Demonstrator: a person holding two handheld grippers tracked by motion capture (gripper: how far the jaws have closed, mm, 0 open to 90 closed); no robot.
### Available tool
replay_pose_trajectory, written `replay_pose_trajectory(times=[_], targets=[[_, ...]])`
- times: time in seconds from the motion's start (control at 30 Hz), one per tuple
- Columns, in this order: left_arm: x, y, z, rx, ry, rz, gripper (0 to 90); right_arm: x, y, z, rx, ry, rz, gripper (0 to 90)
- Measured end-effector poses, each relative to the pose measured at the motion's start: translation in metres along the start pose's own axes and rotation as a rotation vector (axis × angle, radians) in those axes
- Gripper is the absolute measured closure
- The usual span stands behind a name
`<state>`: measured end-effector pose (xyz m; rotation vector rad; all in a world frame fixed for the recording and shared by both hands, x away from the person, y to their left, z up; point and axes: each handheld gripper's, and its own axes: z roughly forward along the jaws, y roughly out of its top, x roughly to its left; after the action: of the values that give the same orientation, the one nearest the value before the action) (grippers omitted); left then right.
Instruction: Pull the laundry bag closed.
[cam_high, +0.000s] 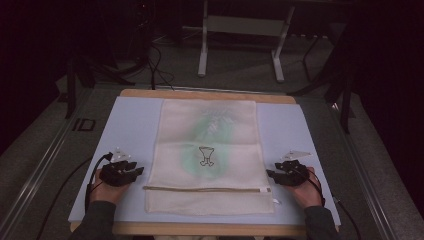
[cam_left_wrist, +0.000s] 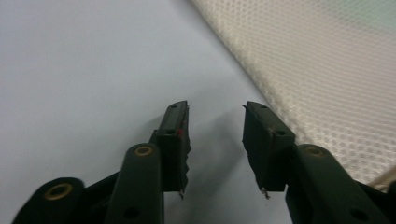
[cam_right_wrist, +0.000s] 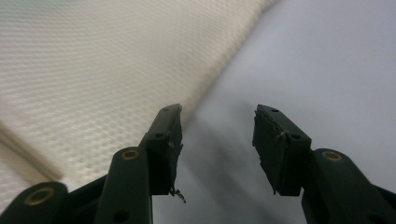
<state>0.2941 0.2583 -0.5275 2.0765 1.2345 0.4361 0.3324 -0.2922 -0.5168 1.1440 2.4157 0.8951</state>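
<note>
between both open grippers' fingers (cam_left_wrist: 175, 135) lies the mesh bag (cam_high: 207, 155).

Bare blue mat (cam_high: 130, 125) flanks the mesh bag (cam_high: 207, 150); nothing blocks either side.

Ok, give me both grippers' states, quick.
Left gripper: open, holding nothing, beside the mesh bag.
Right gripper: open, holding nothing.

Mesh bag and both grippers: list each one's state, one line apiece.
mesh bag: flat on the blue mat, zipper closed, green item with a printed figure inside.
left gripper: open, nothing between its fingers, beside the bag's left edge.
right gripper: open, nothing held, beside the bag's right edge.
</note>
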Motion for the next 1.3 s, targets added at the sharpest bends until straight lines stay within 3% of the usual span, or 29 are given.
replay_pose_trajectory(times=[0.17, 0.4, 0.47, 0.73, 0.97, 1.07, 1.3], targets=[[0.002, 0.0, -0.003, -0.024, -0.039, -0.009, 63.5, 0.005, 0.004, -0.001, -0.004, 0.026, -0.014, 53.3], [-0.004, 0.001, 0.0, -0.017, -0.091, 0.027, 62.4, 0.011, 0.011, 0.004, -0.026, 0.092, -0.008, 54.0], [-0.004, 0.001, 0.0, -0.014, -0.112, 0.029, 62.5, 0.019, 0.016, 0.007, -0.025, 0.094, -0.037, 54.5], [-0.001, 0.001, 0.0, -0.013, -0.128, 0.022, 62.7, 0.036, 0.028, 0.012, -0.011, 0.126, -0.101, 55.2], [-0.001, 0.002, -0.002, -0.02, -0.136, 0.025, 64.0, 0.049, 0.034, 0.013, -0.007, 0.15, -0.129, 54.6], [0.001, 0.003, -0.004, -0.038, -0.15, 0.005, 67.3, 0.058, 0.038, 0.013, -0.013, 0.168, -0.146, 54.8], [0.002, 0.004, -0.002, -0.027, -0.153, 0.014, 69.0, 0.073, 0.047, 0.015, -0.016, 0.2, -0.186, 55.5]])
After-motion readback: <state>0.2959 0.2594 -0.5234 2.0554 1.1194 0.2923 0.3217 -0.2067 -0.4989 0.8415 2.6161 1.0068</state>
